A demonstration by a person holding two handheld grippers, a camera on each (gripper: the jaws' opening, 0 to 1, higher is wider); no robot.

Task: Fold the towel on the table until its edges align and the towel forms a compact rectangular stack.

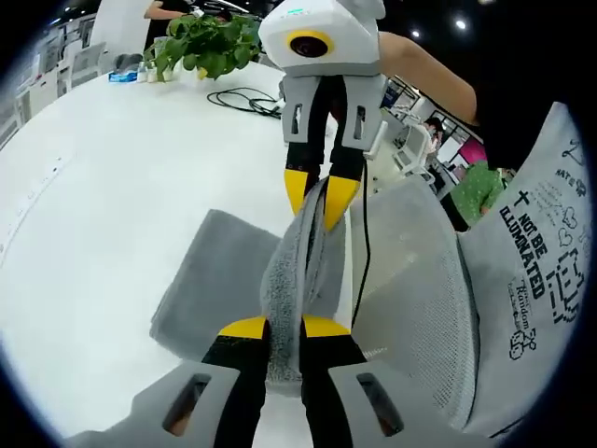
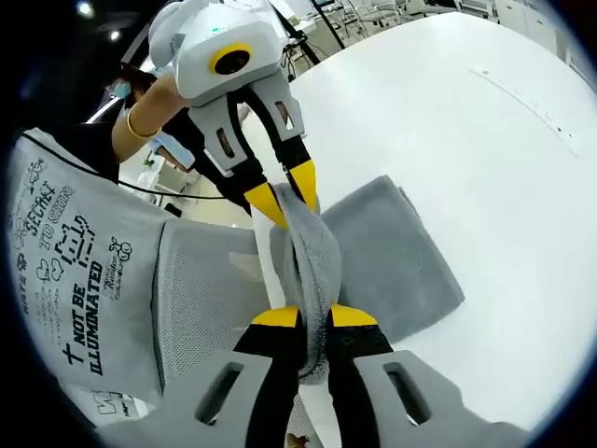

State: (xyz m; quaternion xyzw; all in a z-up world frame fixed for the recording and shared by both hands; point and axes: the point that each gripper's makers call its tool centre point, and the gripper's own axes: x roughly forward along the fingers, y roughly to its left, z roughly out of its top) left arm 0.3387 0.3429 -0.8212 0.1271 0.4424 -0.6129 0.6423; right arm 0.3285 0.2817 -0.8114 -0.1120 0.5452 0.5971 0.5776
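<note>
Both the left gripper (image 1: 284, 329) and the right gripper (image 2: 313, 317) pinch the grey towel's (image 1: 219, 280) raised edge above the white table (image 1: 103, 215), where uneven pull could skew the fold.

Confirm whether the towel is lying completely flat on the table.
No: both grippers' fingers pinch a raised edge of the towel above the table.

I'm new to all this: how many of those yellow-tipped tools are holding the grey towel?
2: the left tool pinches one end of the towel's lifted edge, and the right tool pinches the other end, facing it.
</note>
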